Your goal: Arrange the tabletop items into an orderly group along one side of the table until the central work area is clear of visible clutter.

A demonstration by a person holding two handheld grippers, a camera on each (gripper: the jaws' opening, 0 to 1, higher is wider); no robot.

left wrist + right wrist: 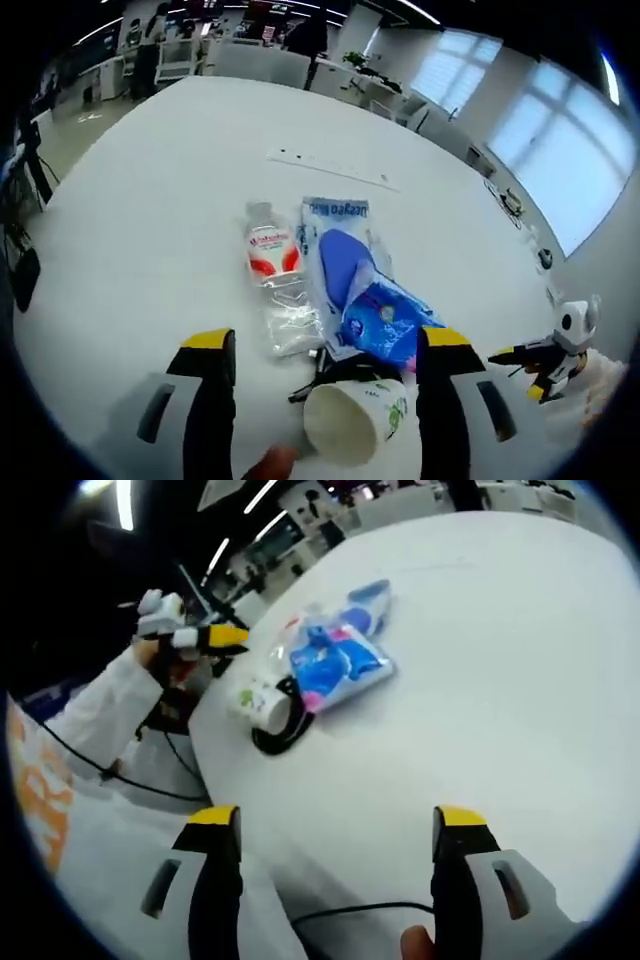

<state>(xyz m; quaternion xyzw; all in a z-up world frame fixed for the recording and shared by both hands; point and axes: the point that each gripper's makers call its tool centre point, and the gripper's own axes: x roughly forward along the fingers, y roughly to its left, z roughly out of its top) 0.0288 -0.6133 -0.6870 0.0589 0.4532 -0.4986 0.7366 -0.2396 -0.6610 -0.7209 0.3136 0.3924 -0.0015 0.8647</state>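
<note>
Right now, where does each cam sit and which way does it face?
Left gripper view: rides the left gripper, jaws open around a paper cup lying on its side; water bottle and blue packet beyond; fingertip at bottom edge.
Right gripper view: rides the right gripper, open above the white table; left gripper and a white sleeve at far left.
Shared: cup, packet, table.

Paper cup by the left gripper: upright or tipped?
Tipped. The paper cup lies on its side on the table, open mouth facing the camera in the left gripper view, beside the blue package.
</note>
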